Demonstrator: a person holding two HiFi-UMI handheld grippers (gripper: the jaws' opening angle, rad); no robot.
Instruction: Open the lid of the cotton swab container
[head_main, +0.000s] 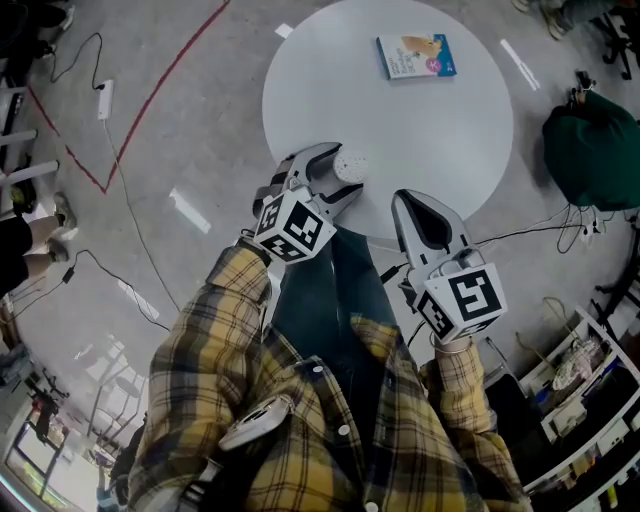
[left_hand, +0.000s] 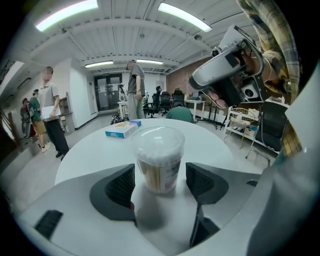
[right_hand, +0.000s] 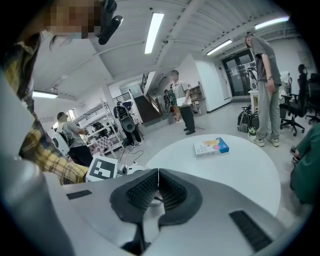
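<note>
A clear cotton swab container (head_main: 351, 165) with its lid on stands upright near the front edge of the round white table (head_main: 440, 130). My left gripper (head_main: 344, 172) is open around it. In the left gripper view the container (left_hand: 159, 157) sits between the two dark pads (left_hand: 122, 187), with a thin gap showing on the right side. My right gripper (head_main: 404, 199) hovers to the right of the container, over the table's front edge. Its jaws are shut with nothing between them. The shut pads (right_hand: 167, 189) meet in the right gripper view.
A blue and white box (head_main: 416, 55) lies at the far side of the table. A dark green bag (head_main: 593, 150) sits on the floor to the right, and cables (head_main: 120, 150) run across the floor on the left. Several people (left_hand: 49, 112) stand around the room.
</note>
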